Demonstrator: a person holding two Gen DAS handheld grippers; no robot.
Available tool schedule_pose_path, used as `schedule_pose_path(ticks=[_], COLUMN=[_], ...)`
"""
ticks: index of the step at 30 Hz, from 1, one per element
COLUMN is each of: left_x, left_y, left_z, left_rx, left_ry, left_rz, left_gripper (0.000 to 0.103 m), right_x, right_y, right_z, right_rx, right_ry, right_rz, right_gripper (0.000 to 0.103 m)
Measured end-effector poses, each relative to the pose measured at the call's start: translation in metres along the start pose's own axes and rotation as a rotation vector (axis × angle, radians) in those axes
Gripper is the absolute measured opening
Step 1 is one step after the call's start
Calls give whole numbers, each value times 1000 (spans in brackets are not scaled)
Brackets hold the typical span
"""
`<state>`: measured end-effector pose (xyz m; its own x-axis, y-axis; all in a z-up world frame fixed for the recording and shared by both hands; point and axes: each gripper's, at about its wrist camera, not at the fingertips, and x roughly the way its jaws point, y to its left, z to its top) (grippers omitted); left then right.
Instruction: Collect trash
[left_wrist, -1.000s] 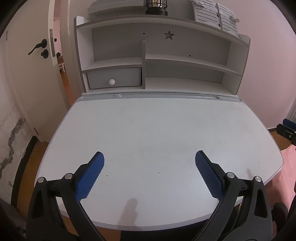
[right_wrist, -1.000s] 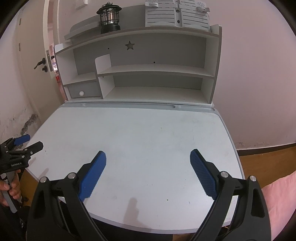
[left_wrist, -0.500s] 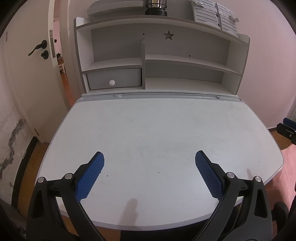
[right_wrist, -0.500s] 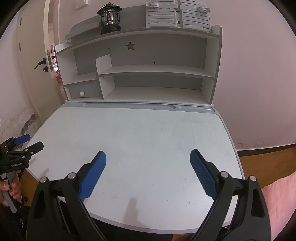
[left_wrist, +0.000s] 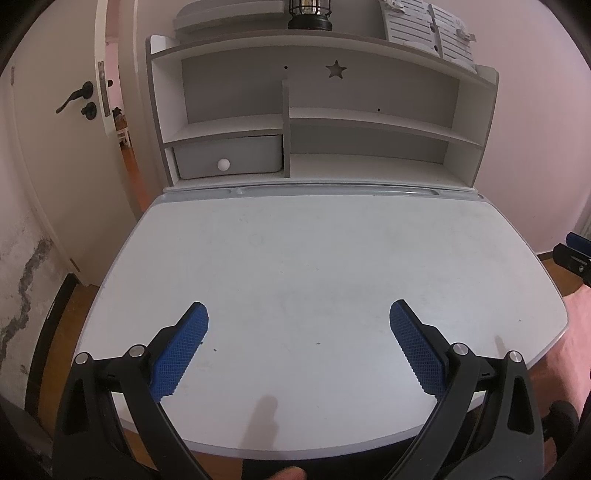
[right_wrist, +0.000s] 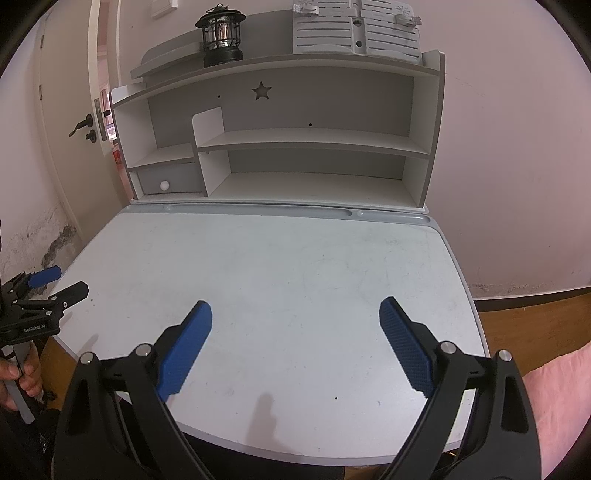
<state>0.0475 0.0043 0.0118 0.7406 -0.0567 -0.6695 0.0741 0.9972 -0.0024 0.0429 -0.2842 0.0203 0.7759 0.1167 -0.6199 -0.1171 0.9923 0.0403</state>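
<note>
My left gripper (left_wrist: 297, 347) is open and empty, held above the near edge of a white desk (left_wrist: 317, 266). My right gripper (right_wrist: 295, 345) is also open and empty above the same desk (right_wrist: 295, 266). The left gripper also shows at the left edge of the right wrist view (right_wrist: 48, 291). The right gripper's tip shows at the right edge of the left wrist view (left_wrist: 574, 251). No trash shows on the desk in either view.
A white hutch (left_wrist: 317, 122) with shelves and a small drawer (left_wrist: 227, 158) stands at the desk's back. A lantern (right_wrist: 221, 35) and a grey slatted stand (right_wrist: 356, 31) sit on top. A door (left_wrist: 55, 122) is at the left, wooden floor (right_wrist: 532, 317) at the right.
Both grippers stay open and almost still; the views shift only slightly.
</note>
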Motion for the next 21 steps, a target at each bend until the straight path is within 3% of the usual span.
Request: schedule_pose_path(ticks=[21], left_x=[1], left_y=[0], left_z=[-1], left_rx=[7], left_ry=[-19], left_rz=[32], left_gripper=[96], right_x=[0], right_y=[-1], right_z=[0], right_rx=[-4], right_ry=[-2], right_rz=[2], right_gripper=[89])
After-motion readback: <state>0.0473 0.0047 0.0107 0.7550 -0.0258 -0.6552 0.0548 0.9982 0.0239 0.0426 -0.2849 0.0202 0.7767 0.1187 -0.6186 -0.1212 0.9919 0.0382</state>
